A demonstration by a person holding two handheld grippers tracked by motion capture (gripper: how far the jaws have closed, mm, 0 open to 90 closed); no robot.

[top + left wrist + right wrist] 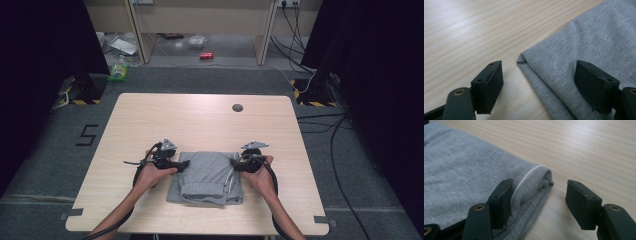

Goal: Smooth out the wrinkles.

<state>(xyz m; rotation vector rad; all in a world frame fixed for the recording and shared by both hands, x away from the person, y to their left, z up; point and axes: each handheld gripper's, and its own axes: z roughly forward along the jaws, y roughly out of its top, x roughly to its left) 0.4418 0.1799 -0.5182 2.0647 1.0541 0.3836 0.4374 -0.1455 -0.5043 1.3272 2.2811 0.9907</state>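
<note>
The left tool (537, 85) and right tool (537, 202) both stood with jaws apart, each straddling a far corner of the folded grey garment (207, 175) on the worktop (200, 120).

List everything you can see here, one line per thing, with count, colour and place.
folded garment: one, grey with a white cord, near edge of the table, between the grippers
table: one, light wood, centre
round cap: one, grey, far right of the tabletop
can: one, red, floor beyond the table
cables: several, black, floor at right
left gripper: one, black, open over the garment's left corner
right gripper: one, black, open over the right corner
</note>
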